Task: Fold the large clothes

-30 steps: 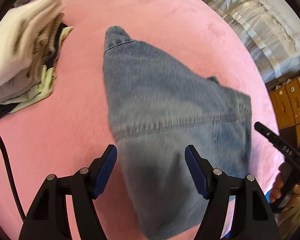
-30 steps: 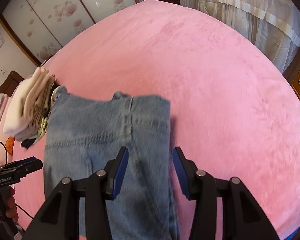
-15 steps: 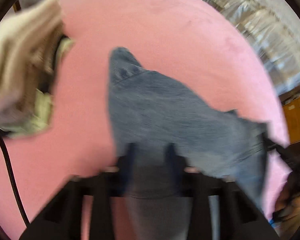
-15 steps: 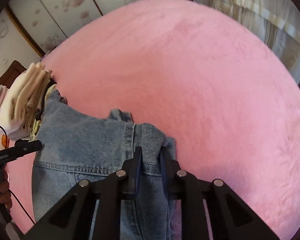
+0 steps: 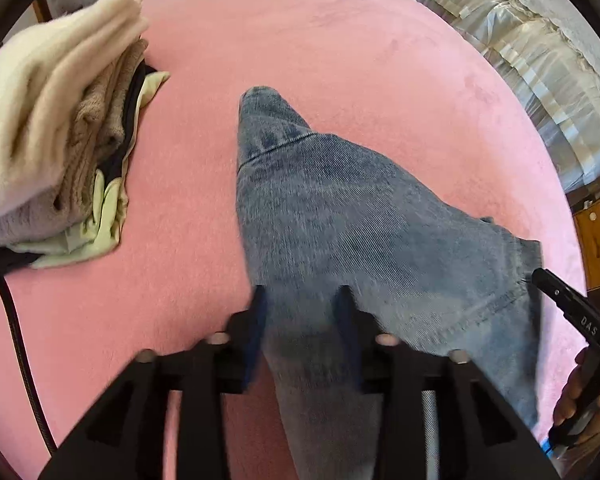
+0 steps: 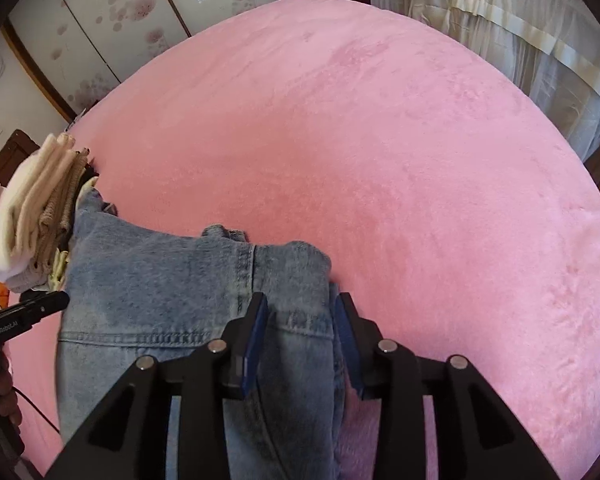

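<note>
denim, faded blue: the jeans (image 5: 360, 240) are lying across the middle of the pink plush bedspread (image 5: 340, 40), running from a narrow end in the upper centre of the left wrist view down to the lower edge, where the cloth is passing between that gripper's fingers. in the right wrist view the jeans (image 6: 160, 292) are filling the lower left, doubled over so a rounded fold edge is sitting just above the fingers, with a stitched seam running across below it.

the left gripper (image 5: 302, 332) is sitting with its jaws partway apart; they have just been opening, and the denim is lying between the blue pads, which appear to be letting go rather than pinching. the right gripper (image 6: 300, 332) is likewise straddling the thick folded edge, jaws having just been opening, pads close beside the cloth but seemingly no longer squeezing it. both are pointing steeply down at the bed, probably because a fold has been laid down and is being released so it lies flat.

at the upper left of the left view, a stack of folded clothes (image 5: 60, 140) in cream, tan and pale green is waiting well apart from the jeans, likely the finished pile. white curtains (image 6: 500, 20) are hanging at the upper right.
</note>
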`<state>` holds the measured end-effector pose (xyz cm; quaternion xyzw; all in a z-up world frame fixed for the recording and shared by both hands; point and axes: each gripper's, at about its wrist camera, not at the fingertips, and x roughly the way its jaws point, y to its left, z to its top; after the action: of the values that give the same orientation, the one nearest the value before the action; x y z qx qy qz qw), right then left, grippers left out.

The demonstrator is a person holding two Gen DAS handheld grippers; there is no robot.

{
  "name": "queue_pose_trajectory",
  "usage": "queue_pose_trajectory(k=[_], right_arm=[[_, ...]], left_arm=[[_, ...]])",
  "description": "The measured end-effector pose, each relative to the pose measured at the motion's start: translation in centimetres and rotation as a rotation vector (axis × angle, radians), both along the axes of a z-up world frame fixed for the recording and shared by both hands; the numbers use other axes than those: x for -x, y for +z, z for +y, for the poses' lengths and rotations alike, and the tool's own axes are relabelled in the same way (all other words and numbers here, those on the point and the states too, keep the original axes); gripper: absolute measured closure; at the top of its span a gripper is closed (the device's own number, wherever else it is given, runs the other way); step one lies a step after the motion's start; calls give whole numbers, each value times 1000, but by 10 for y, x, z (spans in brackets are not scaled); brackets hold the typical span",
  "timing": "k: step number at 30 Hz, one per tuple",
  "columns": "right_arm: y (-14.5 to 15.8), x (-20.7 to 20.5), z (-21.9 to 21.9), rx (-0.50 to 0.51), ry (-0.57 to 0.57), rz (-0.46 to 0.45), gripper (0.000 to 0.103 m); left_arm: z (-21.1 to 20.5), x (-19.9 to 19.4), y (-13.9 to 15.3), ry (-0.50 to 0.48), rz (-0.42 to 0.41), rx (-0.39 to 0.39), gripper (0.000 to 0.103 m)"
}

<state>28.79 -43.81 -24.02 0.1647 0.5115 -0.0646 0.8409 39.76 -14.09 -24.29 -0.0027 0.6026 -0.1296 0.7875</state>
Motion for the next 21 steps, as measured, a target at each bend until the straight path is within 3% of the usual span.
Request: queue_pose_trajectory(k=[6, 10, 14, 21], right_arm=[[42, 47, 1, 13, -65, -37, 56], [71, 74, 5, 66, -72, -10, 56], [97, 96, 11, 117, -57, 7, 56], [136, 121, 30, 119, 6, -34, 56]], left_arm=[[14, 39, 39, -5, 14, 51, 37], [19, 63, 64, -8, 55, 99, 36], [26, 88, 87, 11, 51, 80, 36], [34, 124, 114, 15, 58, 96, 36]])
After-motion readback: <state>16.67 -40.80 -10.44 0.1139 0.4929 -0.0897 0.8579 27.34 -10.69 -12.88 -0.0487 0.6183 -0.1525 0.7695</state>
